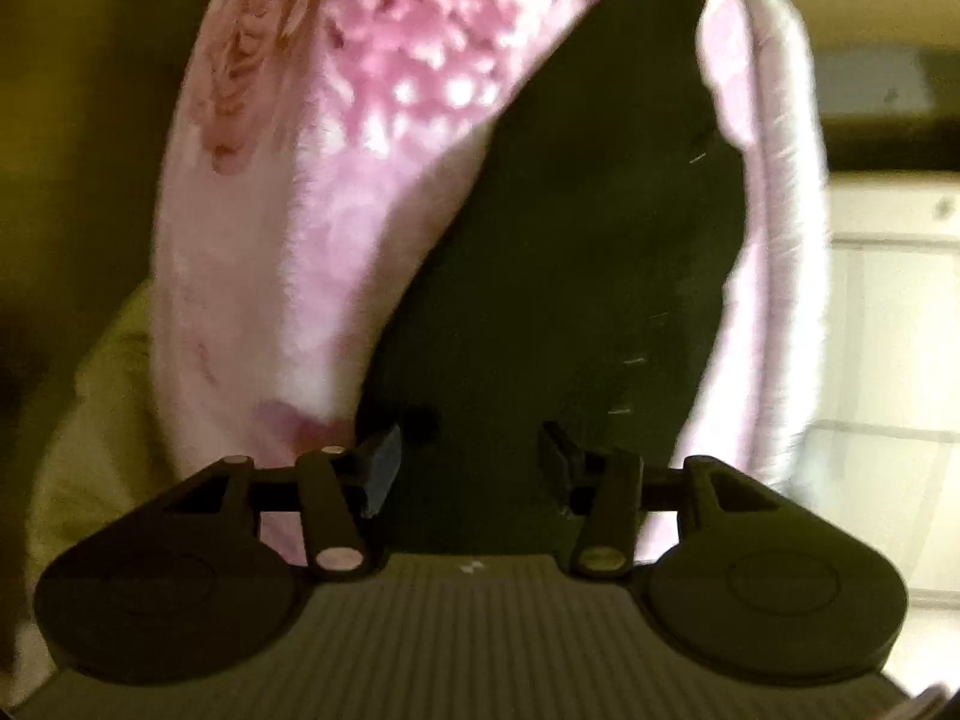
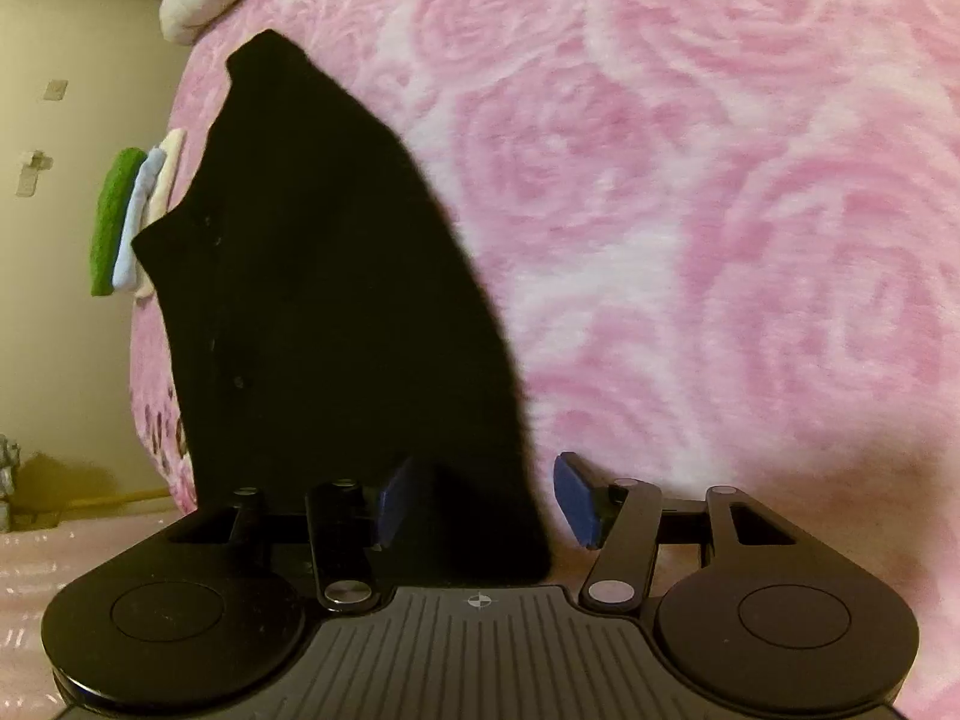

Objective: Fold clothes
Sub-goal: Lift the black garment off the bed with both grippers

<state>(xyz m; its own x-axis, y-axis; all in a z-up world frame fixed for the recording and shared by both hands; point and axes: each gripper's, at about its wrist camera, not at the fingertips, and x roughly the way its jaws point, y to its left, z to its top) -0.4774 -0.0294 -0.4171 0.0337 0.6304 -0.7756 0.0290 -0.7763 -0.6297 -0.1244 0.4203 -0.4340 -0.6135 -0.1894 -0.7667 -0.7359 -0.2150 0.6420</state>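
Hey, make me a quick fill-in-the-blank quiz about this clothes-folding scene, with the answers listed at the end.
1. The garment lying on the blanket is ____ in colour.
2. The blanket under it bears a pattern of pink ____.
3. In the right wrist view, the outermost piece of the folded stack beside the garment is ____.
4. The right gripper and the left gripper both have their jaws ____.

Answers: black; roses; green; open
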